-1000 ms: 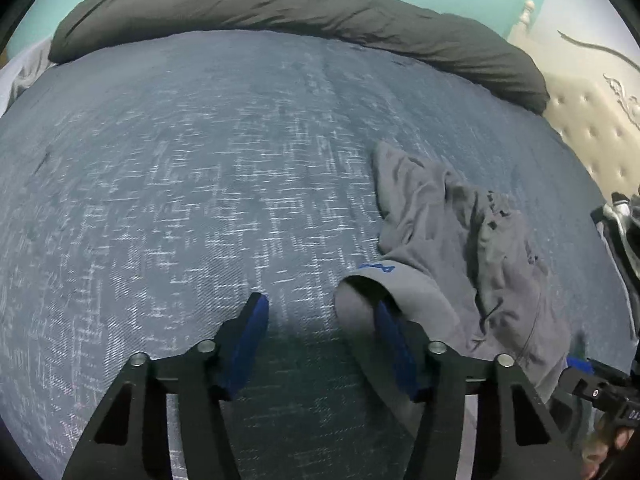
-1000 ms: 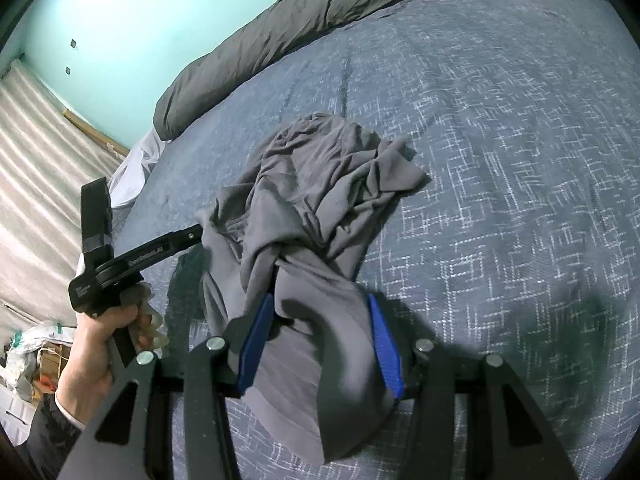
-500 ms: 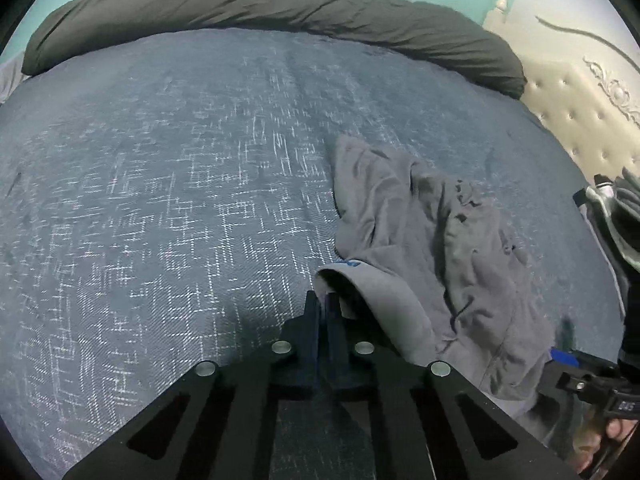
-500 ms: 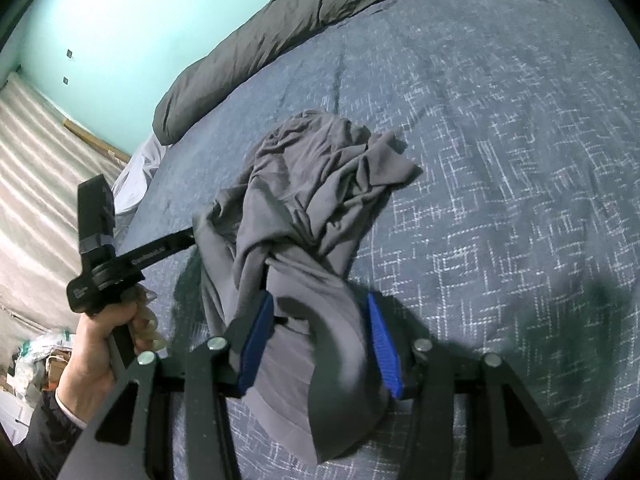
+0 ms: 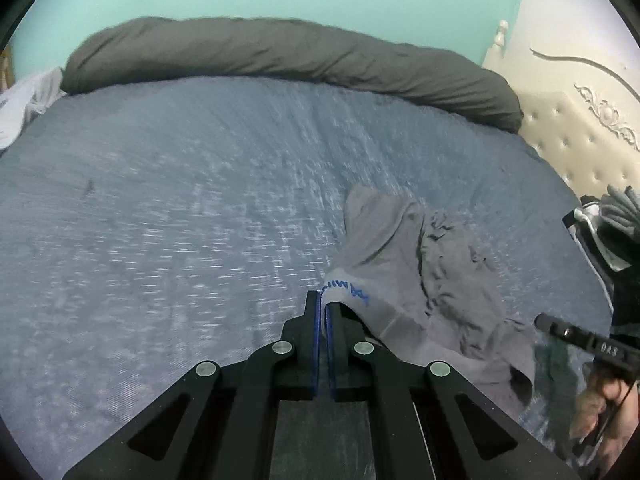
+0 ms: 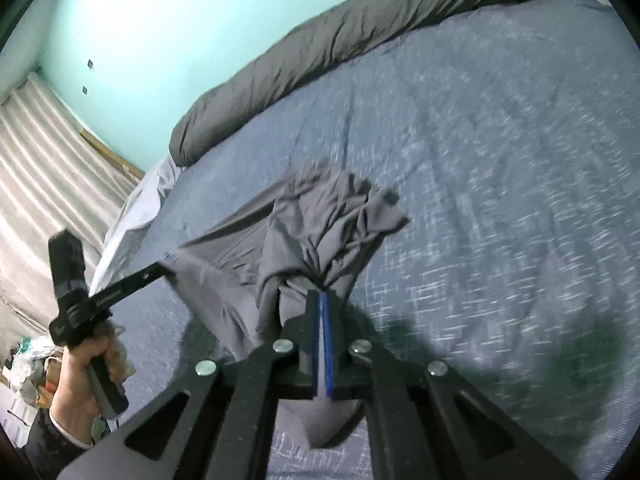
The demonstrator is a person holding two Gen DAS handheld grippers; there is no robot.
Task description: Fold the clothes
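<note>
A crumpled grey garment (image 5: pixel 436 280) with a blue-lettered waistband lies on the blue bedspread (image 5: pixel 180 208). My left gripper (image 5: pixel 323 300) is shut on the waistband edge. My right gripper (image 6: pixel 323 298) is shut on another part of the same garment (image 6: pixel 328 224), which bunches at its fingertips and hangs below the jaws. In the right wrist view the left gripper (image 6: pixel 160 270) pulls the cloth taut to the left. The garment is lifted partly off the bed between the two grippers.
A dark grey rolled duvet (image 5: pixel 280 56) lies along the far side of the bed. A cream tufted headboard (image 5: pixel 580 136) stands at the right, with a pile of dark clothes (image 5: pixel 612 232) near it. A white sheet (image 6: pixel 136 216) hangs at the bed's left edge.
Both grippers went from open to shut on the garment; the left closed first on the waistband, then the right. The cloth is now raised and stretched between them.
</note>
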